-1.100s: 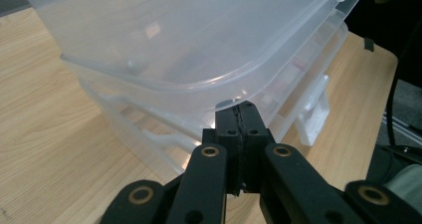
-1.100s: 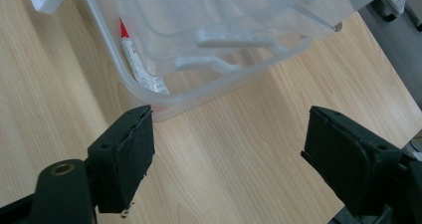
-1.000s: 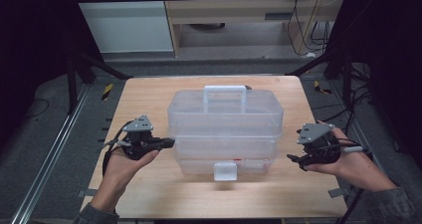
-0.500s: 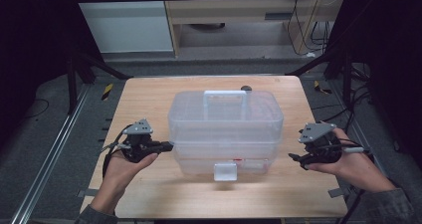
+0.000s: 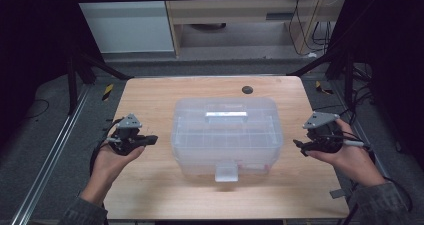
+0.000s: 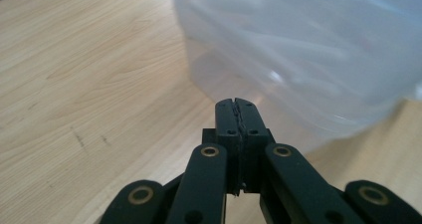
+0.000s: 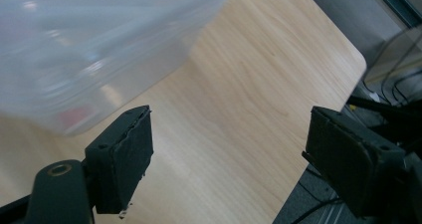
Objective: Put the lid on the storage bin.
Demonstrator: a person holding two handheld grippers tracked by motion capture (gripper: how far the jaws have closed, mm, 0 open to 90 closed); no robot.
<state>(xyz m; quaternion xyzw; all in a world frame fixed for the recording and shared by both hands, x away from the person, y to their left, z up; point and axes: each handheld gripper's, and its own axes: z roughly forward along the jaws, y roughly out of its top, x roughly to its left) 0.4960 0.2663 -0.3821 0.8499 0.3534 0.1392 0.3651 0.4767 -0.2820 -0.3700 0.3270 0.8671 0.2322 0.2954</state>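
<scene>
High view: the clear plastic lidded storage box (image 5: 226, 137) sits mid-way on the light wooden table (image 5: 150, 92), its handle now folded flat on the lid where a second ago it stood upright, so the lid looks free for whatever comes next; left gripper (image 5: 150, 140) and right gripper (image 5: 298, 146) hover off its two sides, apart from it, their jaw state unreadable here. Left gripper view: its jaws are pressed together on nothing, box wall just ahead, blurred, contents indistinct. Right gripper view: its jaws are spread wide and empty, the box beside the nearer jaw, cut off by the frame edge; a reddish patch inside can't be identified.
</scene>
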